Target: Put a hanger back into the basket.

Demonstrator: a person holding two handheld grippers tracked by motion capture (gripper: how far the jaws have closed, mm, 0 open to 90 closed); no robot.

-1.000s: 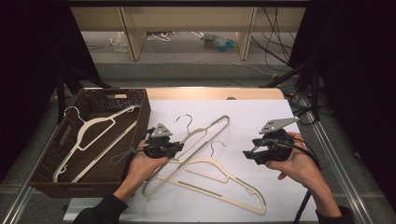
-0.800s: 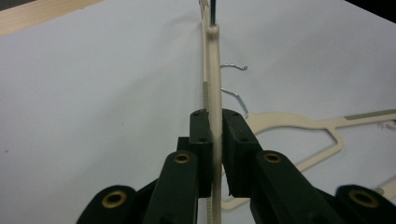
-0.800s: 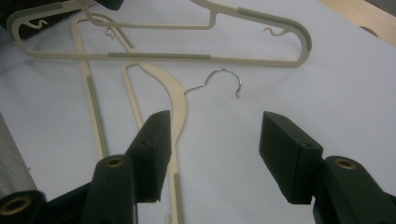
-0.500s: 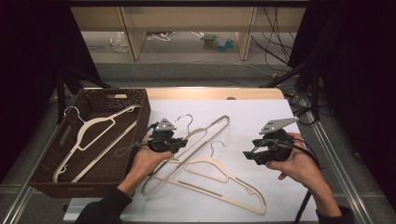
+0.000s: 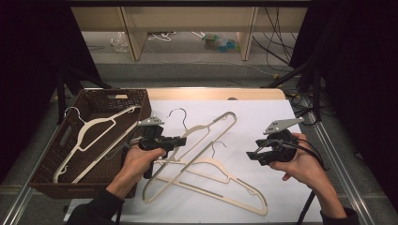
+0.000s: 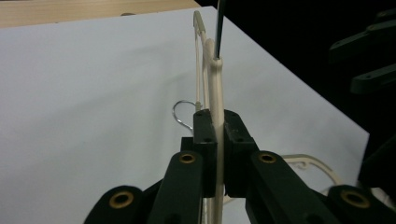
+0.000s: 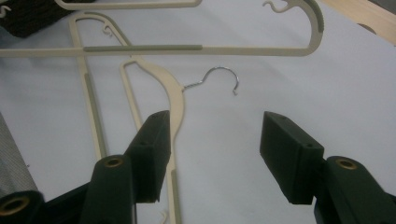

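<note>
Cream hanger [image 6: 215,84] clamped edge-on between the left gripper's [image 6: 219,135] closed jaws, above the white sheet [image 6: 93,93].

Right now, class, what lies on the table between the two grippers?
In the high view, the lower hanger and its wire hook lie on the white sheet between the left gripper and the right gripper.

Place: lab recording rig
Signs: black curtains [image 5: 28,70], loose cables [image 5: 277,35] on floor at 12 o'clock, white-covered surface [image 5: 263,122]
</note>
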